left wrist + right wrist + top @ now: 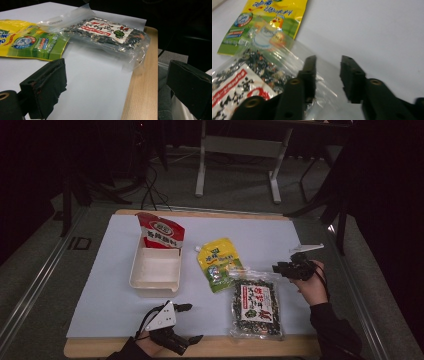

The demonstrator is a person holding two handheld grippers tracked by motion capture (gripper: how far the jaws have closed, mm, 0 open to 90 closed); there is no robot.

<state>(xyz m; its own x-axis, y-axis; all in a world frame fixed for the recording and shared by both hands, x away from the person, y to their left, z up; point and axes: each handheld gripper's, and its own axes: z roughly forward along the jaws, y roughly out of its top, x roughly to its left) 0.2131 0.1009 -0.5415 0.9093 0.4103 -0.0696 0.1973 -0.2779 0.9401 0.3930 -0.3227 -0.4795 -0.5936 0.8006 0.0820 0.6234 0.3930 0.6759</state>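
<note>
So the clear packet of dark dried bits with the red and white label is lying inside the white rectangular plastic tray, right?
Not quite. The clear packet of dark dried bits lies flat on the white table sheet, right of the white rectangular plastic tray and apart from it. The tray's floor is bare. The high view shows this.

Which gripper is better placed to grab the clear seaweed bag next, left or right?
Right, probably. The right gripper hangs open at the seaweed bag's top corner, its jaws over the clear edge. The left gripper waits open near the table's front edge, farther away.
</note>
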